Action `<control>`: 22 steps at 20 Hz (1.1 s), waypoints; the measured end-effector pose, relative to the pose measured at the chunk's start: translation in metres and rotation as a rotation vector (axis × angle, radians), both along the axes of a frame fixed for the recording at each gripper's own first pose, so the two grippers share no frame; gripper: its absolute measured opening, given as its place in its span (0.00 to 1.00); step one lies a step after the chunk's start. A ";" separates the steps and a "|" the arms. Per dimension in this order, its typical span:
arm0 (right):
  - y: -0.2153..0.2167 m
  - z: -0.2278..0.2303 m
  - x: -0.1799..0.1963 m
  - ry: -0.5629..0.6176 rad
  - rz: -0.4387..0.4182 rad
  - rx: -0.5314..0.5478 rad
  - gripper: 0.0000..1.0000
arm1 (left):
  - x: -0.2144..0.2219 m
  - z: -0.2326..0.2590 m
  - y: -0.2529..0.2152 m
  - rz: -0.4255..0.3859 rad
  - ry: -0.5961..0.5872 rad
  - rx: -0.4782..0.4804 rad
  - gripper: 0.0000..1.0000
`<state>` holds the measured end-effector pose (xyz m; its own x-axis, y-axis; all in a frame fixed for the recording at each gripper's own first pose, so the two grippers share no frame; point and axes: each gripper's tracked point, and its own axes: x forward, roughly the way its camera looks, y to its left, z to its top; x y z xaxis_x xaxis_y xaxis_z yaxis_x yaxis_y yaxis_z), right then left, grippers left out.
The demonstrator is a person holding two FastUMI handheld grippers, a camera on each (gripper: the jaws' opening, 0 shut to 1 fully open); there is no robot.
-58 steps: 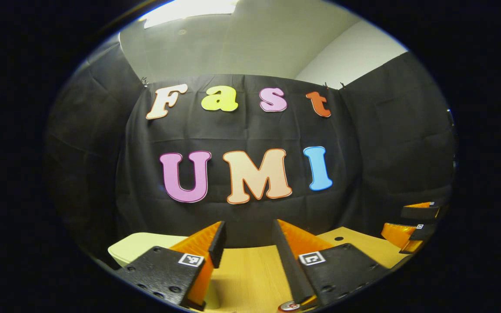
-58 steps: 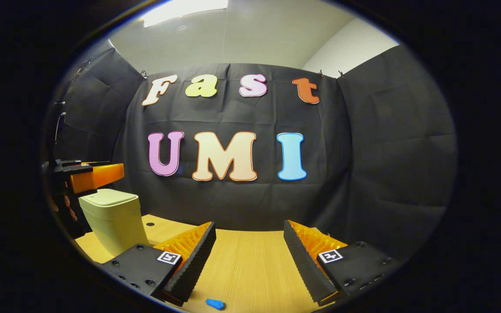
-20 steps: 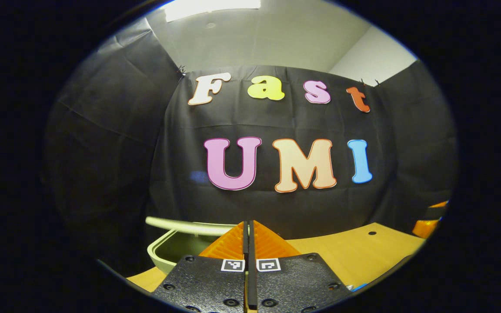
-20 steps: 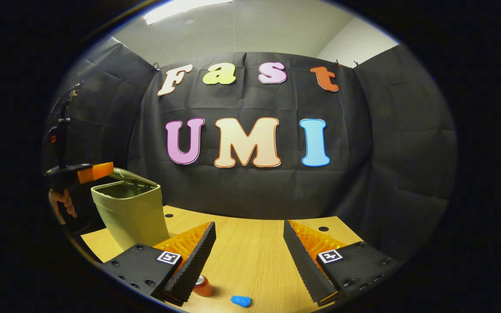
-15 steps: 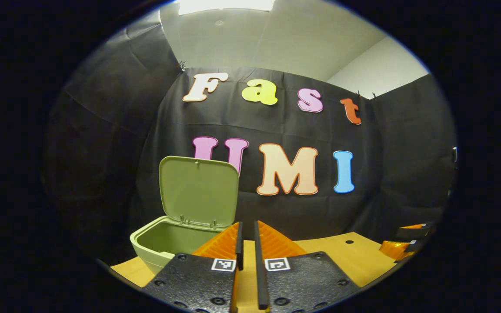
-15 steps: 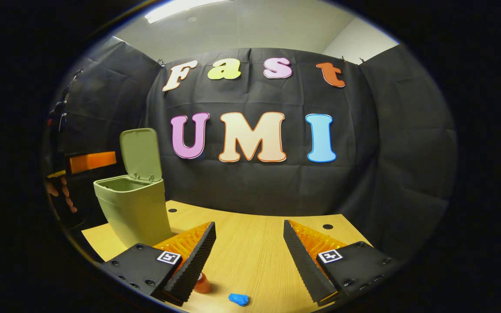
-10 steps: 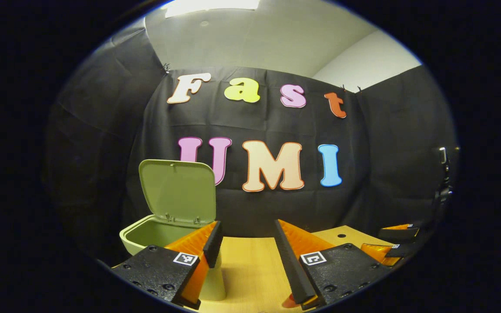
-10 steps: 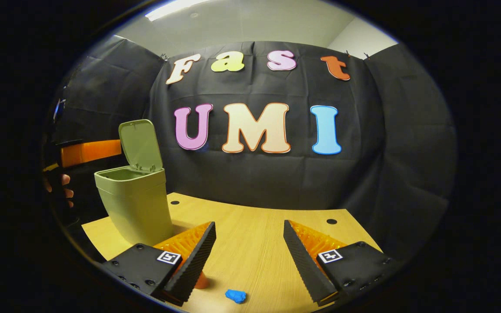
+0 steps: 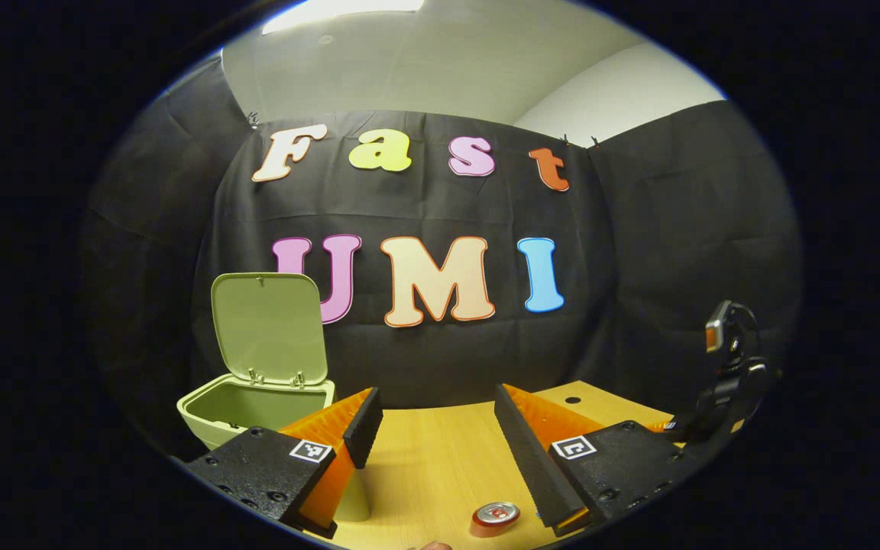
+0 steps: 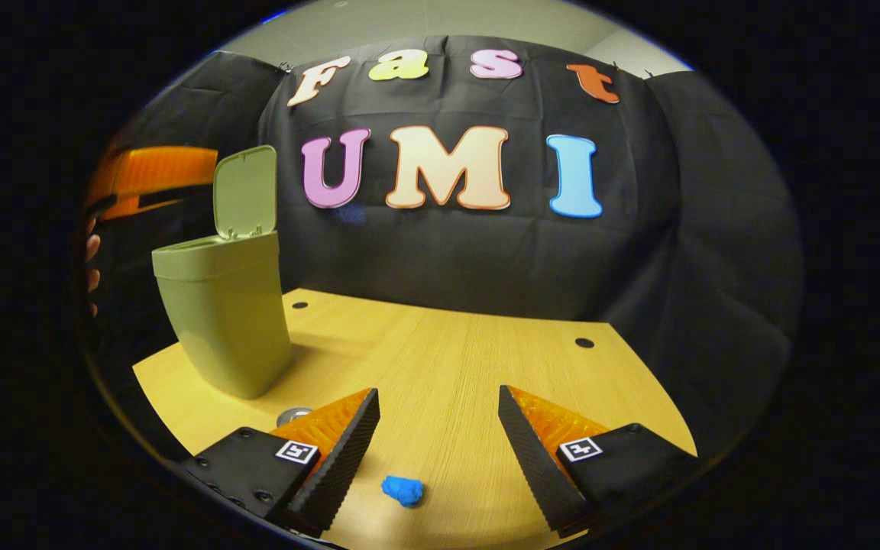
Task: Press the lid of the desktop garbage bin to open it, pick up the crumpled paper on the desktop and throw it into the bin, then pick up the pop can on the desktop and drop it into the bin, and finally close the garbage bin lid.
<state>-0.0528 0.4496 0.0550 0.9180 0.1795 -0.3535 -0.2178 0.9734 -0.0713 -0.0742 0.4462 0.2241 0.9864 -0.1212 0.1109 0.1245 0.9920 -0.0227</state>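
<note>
2 grippers are up over the desk, and the bin lid (image 10: pixel 244 191) stands upright on its hinge, so step 1 looks done. The green garbage bin (image 10: pixel 222 321) sits at the desk's left end with its mouth open. The right gripper (image 10: pixel 436 447) tilts down toward the wooden desktop (image 10: pixel 448 359), jaws spread wide with nothing between them. Just ahead of its fingertips lies the blue crumpled paper (image 10: pixel 402 490), resting free on the wood, roughly centred in the gap but nearer the left finger. That looks like step 2 opening: the paper pickup.

The left gripper (image 9: pixel 432 431) hangs beside the bin, jaws also spread and empty. In the left gripper view the pop can (image 9: pixel 496 516) stands upright on the desk, close by that gripper's right finger, untouched.

For the next move, I would say the right gripper needs to drop lower, straddle the paper and pinch gently, since the wad is small and light and could skid away. Then a carry left, over the bin's rim.
</note>
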 end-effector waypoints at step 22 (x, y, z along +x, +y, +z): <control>0.020 -0.164 -0.044 0.435 0.089 -0.044 0.59 | -0.042 -0.016 0.084 0.242 0.056 0.055 0.90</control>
<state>-0.0970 0.4692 -0.1094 0.6641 0.2275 -0.7122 -0.3197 0.9475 0.0046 -0.1166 0.5301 0.2078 0.9918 0.1150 0.0550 -0.1168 0.9926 0.0317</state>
